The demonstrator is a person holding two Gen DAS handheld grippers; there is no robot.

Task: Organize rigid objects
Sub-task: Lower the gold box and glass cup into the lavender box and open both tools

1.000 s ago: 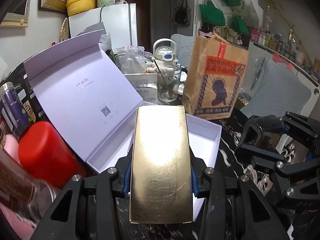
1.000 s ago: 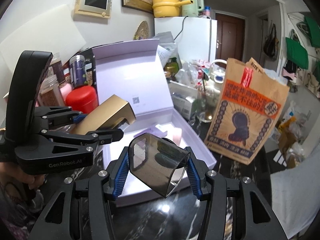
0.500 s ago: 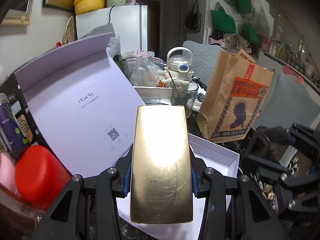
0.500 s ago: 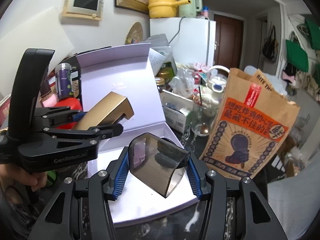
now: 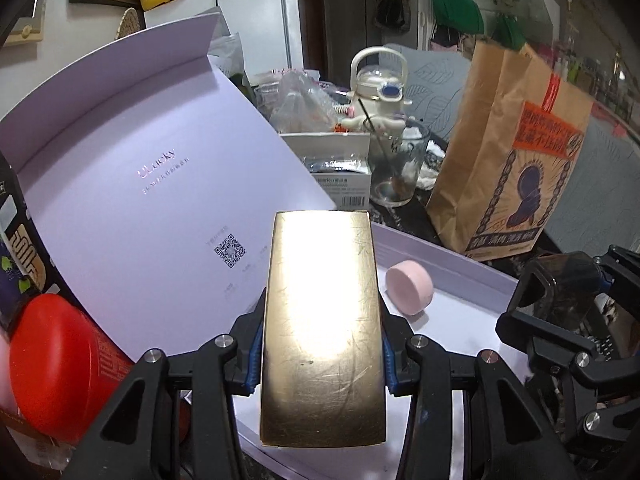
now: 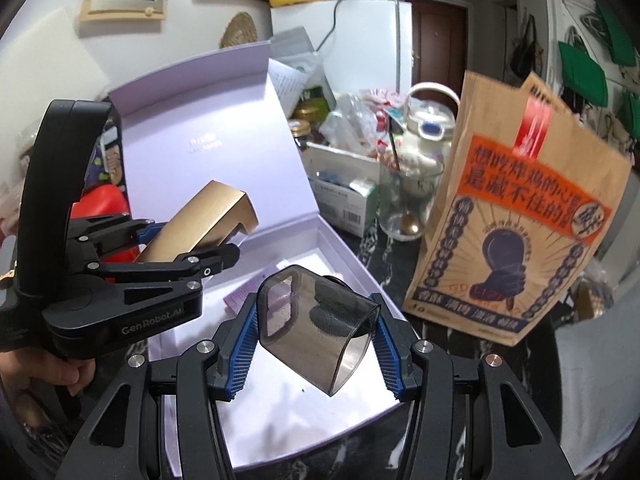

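Left gripper (image 5: pixel 322 354): clamped on 1 gold rectangular box (image 5: pixel 322 320), held above the open lilac gift box (image 5: pixel 472 276).
Right gripper (image 6: pixel 314 344): pads pressed on 1 smoky translucent cap (image 6: pixel 320 328), above the same box.
Inside: 1 pink round puck (image 5: pixel 410 288).

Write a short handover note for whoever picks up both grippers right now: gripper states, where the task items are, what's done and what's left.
Left gripper: shut on the gold box, held above the open lilac box.
Right gripper: shut on the smoky clear cap, also over the lilac box.
Done: pink round piece already lies in the tray.
Left: set both held items down in the tray, probably side by side, then release. Whether more items follow, I cannot tell.
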